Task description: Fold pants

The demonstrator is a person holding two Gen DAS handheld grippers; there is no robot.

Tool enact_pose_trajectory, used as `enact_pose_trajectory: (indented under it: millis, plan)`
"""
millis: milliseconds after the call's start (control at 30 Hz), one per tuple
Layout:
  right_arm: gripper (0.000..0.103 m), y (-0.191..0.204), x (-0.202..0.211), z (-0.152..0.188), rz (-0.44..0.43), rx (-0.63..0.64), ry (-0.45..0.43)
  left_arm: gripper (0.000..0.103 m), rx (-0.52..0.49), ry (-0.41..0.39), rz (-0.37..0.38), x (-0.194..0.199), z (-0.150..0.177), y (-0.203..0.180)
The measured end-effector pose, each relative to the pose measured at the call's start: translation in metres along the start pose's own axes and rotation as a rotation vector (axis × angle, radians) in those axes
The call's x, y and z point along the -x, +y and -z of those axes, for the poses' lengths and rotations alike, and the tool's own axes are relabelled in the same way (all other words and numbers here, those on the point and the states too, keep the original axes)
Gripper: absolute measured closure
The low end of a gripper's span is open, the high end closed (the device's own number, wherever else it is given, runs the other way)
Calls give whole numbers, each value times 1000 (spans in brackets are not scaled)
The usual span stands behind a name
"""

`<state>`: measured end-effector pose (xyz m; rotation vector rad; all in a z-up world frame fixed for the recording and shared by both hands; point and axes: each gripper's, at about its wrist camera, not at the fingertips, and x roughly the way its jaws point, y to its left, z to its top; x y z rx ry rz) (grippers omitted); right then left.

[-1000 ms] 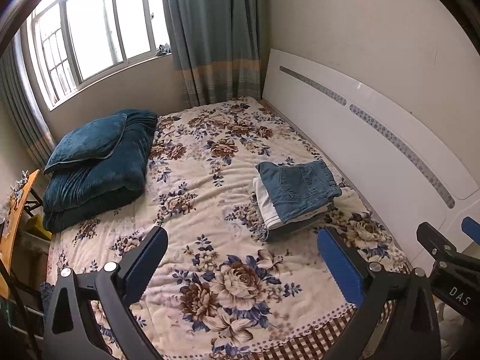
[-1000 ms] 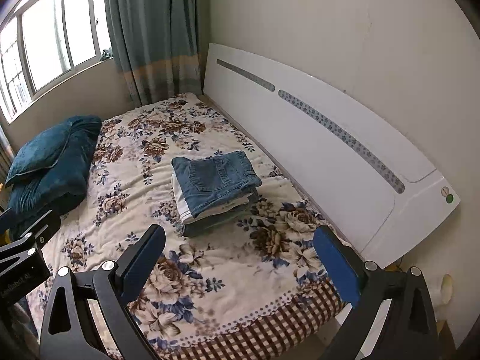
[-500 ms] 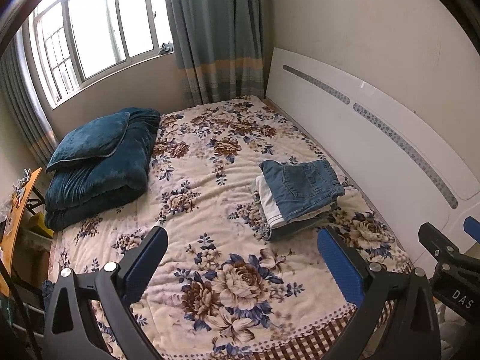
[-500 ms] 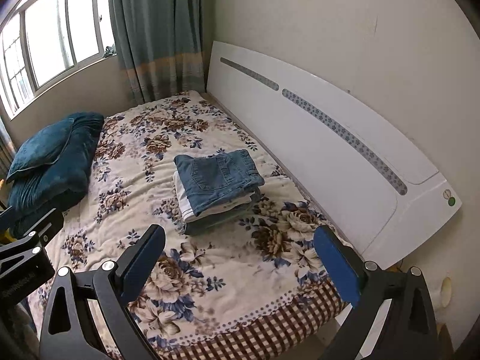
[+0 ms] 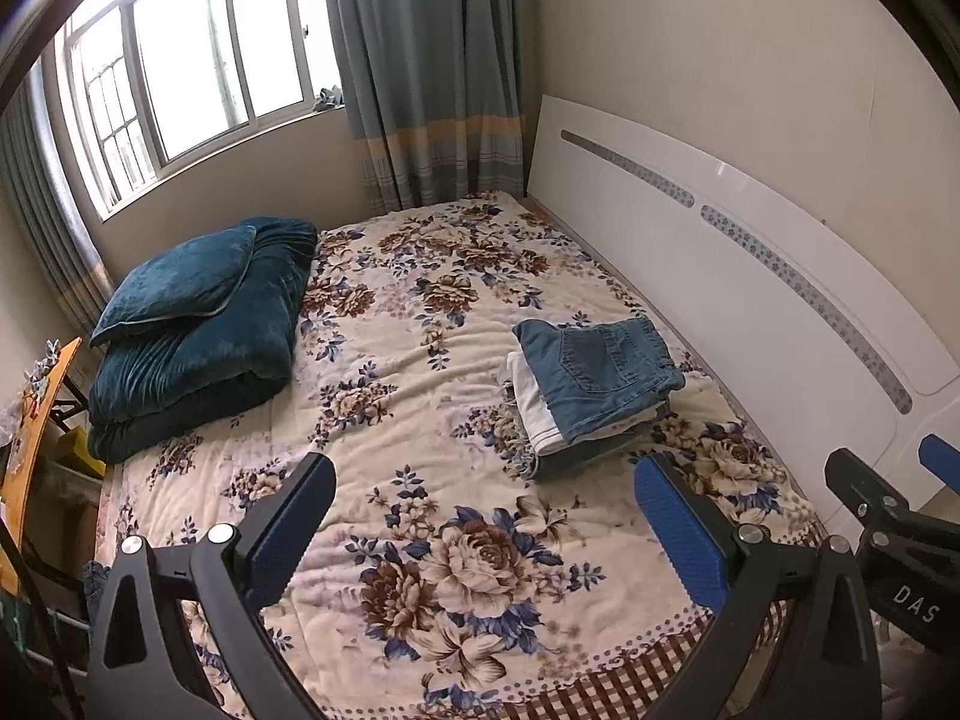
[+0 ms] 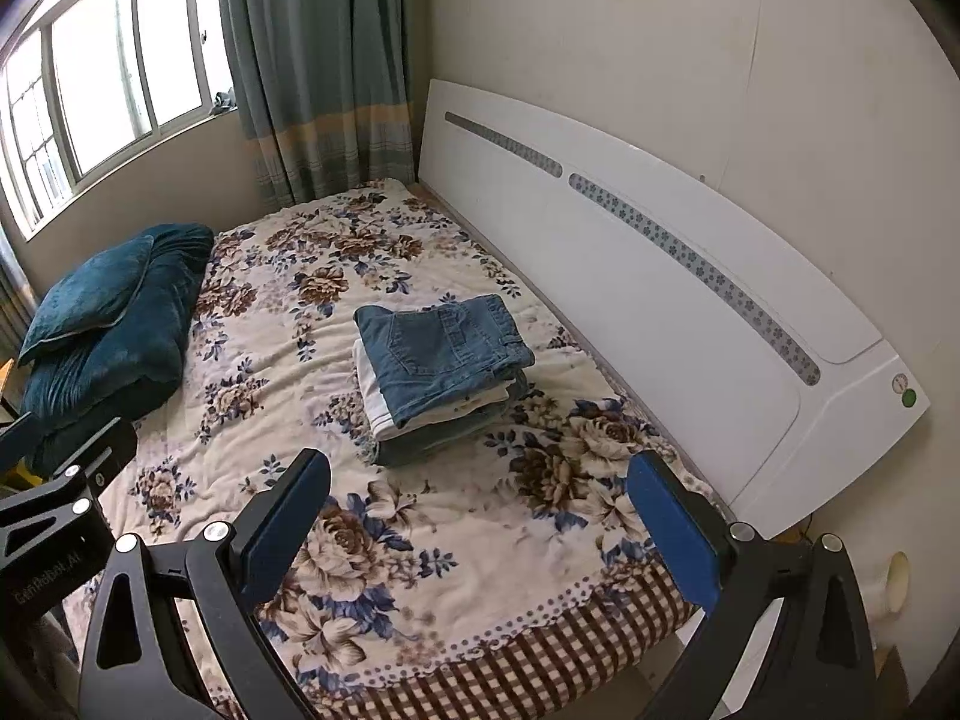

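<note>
Folded blue denim pants (image 5: 597, 375) lie on top of a small stack of folded clothes on the floral bedspread (image 5: 420, 396), near the white headboard; they also show in the right wrist view (image 6: 441, 354). My left gripper (image 5: 483, 501) is open and empty, held high above the bed's near edge, well back from the stack. My right gripper (image 6: 477, 495) is open and empty, also held back above the near edge. Part of the right gripper shows at the left view's right edge (image 5: 888, 510).
A dark teal folded quilt with a pillow (image 5: 198, 324) lies at the bed's far left. The white headboard (image 6: 660, 300) runs along the right. A window and curtains (image 5: 432, 78) stand behind the bed. An orange shelf (image 5: 30, 420) stands at the left.
Both grippers have drawn slightly back and up from the bed; the stack sits a little lower in both views. Both stay open and the pants have not moved.
</note>
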<state>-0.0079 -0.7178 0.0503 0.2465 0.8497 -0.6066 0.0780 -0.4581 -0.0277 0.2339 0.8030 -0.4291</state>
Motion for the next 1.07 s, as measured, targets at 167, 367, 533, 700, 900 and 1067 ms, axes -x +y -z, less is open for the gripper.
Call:
enact_pose_trajectory:
  millis: [167, 367, 533, 700, 900, 1067]
  plan:
    - [2, 0, -1, 1, -4, -2, 2, 1, -3, -1, 4, 1, 1, -2]
    - [2, 1, -4, -1, -7, 0, 2, 1, -7, -2, 8, 3, 4, -6]
    - [2, 1, -5, -3, -9, 0, 1, 1, -12, -4, 6, 5, 6, -9]
    - [2, 0, -4, 0, -8, 0, 2, 1, -13, -4, 6, 6, 7, -10]
    - [2, -1, -4, 0, -10, -3, 1, 1, -22, -11, 4, 10, 9, -14]
    - [2, -7, 0, 7, -4, -10, -3, 1, -37, -28, 3, 16, 10, -18]
